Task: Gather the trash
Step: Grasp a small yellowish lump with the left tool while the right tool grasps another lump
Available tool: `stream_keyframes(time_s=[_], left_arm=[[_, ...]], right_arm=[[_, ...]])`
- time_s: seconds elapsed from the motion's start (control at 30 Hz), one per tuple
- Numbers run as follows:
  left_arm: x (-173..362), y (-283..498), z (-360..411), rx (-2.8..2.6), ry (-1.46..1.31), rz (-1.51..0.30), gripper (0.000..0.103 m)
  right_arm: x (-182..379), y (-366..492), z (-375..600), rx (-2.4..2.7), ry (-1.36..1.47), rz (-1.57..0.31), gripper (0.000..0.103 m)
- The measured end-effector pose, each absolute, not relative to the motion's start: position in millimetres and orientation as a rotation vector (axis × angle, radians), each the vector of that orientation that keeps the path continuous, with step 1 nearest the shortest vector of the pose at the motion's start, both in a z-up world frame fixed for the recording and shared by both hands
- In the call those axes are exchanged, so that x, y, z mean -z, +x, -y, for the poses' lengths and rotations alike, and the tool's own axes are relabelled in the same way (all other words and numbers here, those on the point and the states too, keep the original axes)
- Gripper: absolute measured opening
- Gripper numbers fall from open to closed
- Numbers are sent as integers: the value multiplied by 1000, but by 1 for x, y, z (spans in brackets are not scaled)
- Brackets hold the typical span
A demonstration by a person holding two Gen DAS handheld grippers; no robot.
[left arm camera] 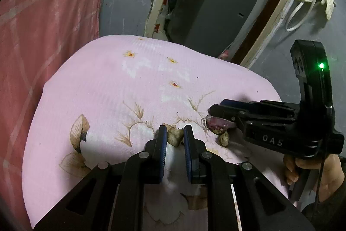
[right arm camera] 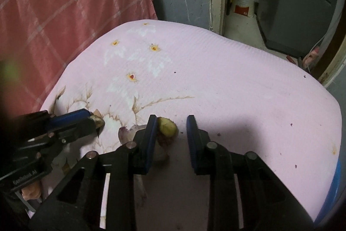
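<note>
The left gripper reaches forward low, its blue-padded fingers narrowly parted around a scrap. The right gripper comes in crosswise from the right, fingers spread wide, with the person's hand wrapping its handle.

A brownish, lumpy food scrap lies on the pink flowered worktop near its front edge. Just to its right sit a reddish-purple peel and another small brown scrap, yellowish in the right wrist view.
</note>
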State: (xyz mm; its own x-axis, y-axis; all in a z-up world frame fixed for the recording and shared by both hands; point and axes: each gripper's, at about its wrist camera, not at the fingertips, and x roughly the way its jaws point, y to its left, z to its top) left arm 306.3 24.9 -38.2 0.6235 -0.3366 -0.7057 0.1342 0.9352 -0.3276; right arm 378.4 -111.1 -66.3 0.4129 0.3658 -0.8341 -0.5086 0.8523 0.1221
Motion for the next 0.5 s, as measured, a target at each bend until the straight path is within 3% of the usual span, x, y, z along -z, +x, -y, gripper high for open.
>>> stream_keyframes(time_s=[0.03,0.2,0.5], left_arm=[[38,306,-25,272,-255,-856,13],[38,303,-27,275,-260,-840,12],[18,284,-21,295,-258,-715,12]], right_arm=[[66,378,111,-555,-160,-1004,16],[65,366,114,-552,-177,-965,10],[29,318,135,-526,-165,-686,8]])
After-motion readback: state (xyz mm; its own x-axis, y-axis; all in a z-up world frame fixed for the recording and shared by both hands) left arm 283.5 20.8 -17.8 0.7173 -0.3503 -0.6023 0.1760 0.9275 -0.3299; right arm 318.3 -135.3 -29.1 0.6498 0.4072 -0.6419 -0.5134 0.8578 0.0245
